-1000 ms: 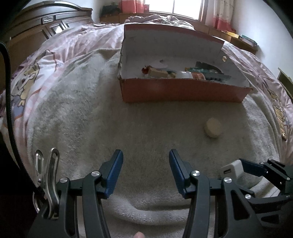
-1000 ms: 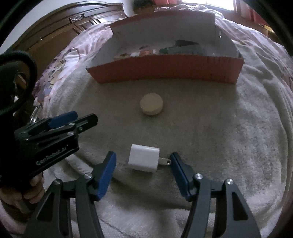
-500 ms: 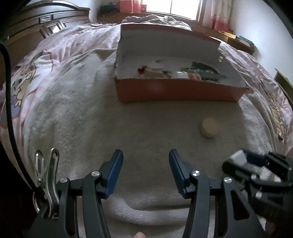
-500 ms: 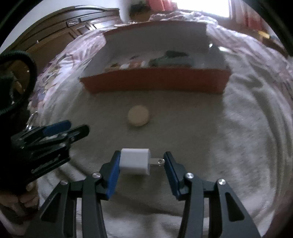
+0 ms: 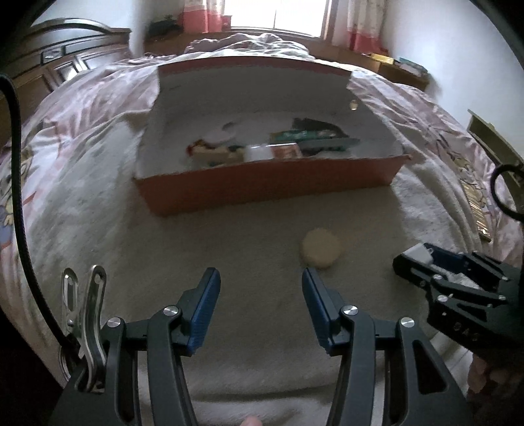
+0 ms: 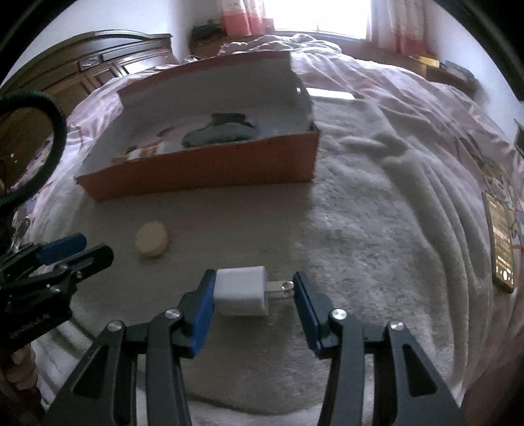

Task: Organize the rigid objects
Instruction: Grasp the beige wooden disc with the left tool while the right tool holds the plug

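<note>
One white charger (image 6: 241, 290) clamped in right tool (image 6: 253, 293), above grey towel (image 6: 360, 249)

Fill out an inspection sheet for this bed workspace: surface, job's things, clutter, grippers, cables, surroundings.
Surface: beige fleece blanket over a pink quilt.
Job's things: white USB charger plug clamped end to end; round cream disc loose on the blanket; open orange cardboard box already holding mixed small items.
Clutter: phone at the blanket's right edge.
Grippers: right hand-held gripper shut on the plug, its jaws just closed; left hand-held gripper open, nothing between the jaws.
Cables: black cable along the left edge.
Surroundings: dark wooden headboard, bright curtained window.
</note>
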Demonstrator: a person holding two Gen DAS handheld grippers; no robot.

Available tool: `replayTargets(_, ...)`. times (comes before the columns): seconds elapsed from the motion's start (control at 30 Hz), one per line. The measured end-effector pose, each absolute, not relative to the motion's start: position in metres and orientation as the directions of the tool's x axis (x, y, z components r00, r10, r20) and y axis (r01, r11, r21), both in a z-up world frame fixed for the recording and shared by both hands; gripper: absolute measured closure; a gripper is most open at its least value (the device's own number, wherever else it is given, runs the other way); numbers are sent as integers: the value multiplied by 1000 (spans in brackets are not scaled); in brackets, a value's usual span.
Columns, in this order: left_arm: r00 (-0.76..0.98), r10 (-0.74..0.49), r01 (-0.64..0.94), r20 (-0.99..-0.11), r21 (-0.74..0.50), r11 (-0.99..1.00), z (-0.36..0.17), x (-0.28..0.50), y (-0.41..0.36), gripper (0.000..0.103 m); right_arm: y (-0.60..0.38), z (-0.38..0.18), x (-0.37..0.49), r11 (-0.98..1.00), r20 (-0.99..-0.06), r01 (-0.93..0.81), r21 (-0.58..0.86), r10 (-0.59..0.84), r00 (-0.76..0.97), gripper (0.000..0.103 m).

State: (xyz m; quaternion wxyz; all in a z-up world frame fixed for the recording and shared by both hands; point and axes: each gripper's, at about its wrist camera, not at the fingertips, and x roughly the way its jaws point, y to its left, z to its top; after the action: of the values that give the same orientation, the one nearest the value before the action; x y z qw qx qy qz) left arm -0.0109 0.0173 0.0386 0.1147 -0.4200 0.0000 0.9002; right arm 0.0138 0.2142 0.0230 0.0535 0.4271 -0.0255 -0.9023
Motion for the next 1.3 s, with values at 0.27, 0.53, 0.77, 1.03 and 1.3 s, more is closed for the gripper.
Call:
replayTargets(0.27, -608, 214, -242, -765, -78, -967, 31, -22, 35, 50, 218, 12, 10, -994, -768, 67, 90, -112, -630, 55)
replayTargets(0.53, -619, 226, -329, -753, -13, -944, 32, -22, 57, 50, 221, 10, 14, -992, -758, 70, 104, -125, -640, 55)
replayTargets(0.77, -610, 204, -345, -766, 24, -938, 24, -33, 72, 50, 220, 9, 15, -991, -755, 74, 109, -131, -643, 53)
replayTargets(1.03, -609, 196, -324, -769, 15, -946, 20, -37, 71, 51, 215, 8, 16, -989, -749, 97, 110, -147, -646, 41)
replayTargets(1.3, -621, 212, -325, -755, 1, -946, 21, -34, 67, 71, 212, 7, 16, -989, -747, 103, 102, -145, -649, 37)
